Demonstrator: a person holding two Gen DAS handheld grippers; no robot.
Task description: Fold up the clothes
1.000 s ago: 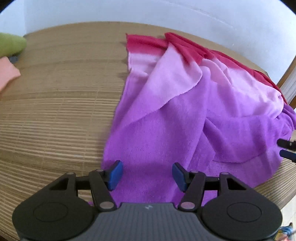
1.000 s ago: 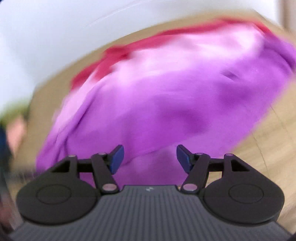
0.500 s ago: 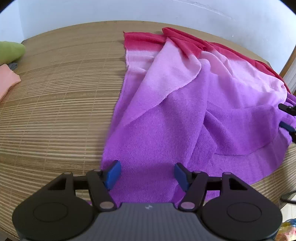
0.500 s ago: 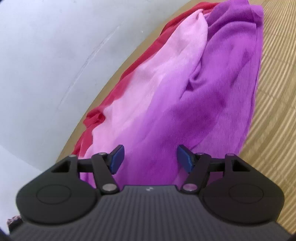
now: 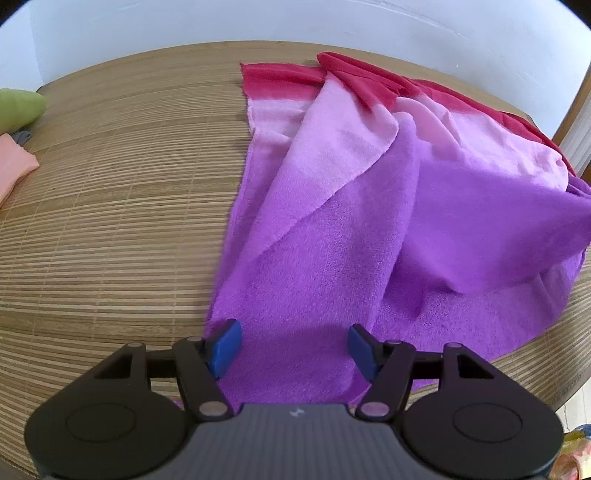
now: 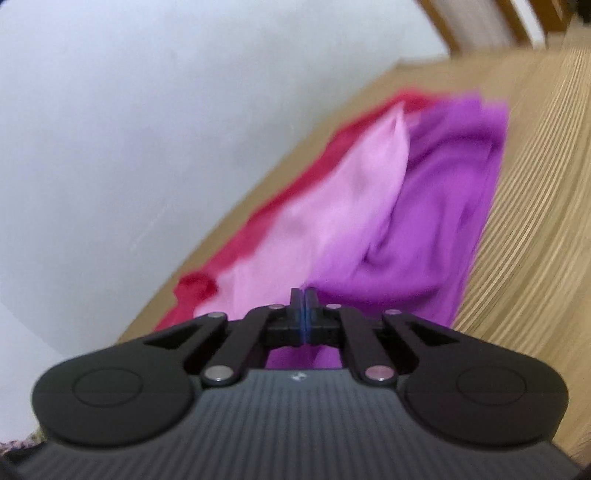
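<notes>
Two small things lie far left of the cloth at the edge of the bamboo mat [image 5: 110,203]: a green bundle [image 5: 18,107] and, just nearer than it, a folded peach fabric [image 5: 14,166]. Bare mat fills the stretch between them and the cloth. The left gripper [image 5: 293,347] hangs tilted down over the cloth's near left corner, its jaws wide apart and holding nothing, the blue pads [image 5: 223,347] clear of the purple pile that shows between them. The cloth [image 5: 332,258] is spread rumpled on the mat, purple at the near end, fading to pale pink and then to a red band at the far edge by the white wall [image 5: 184,22]; a diagonal fold crosses its middle and its right side is heaped and blurred. At the cloth's right end the right gripper [image 6: 303,295] has its jaws pressed fully together, with pink and purple folds gathering right up to the tips; whether a pinch of fabric is caught there cannot be told.
</notes>
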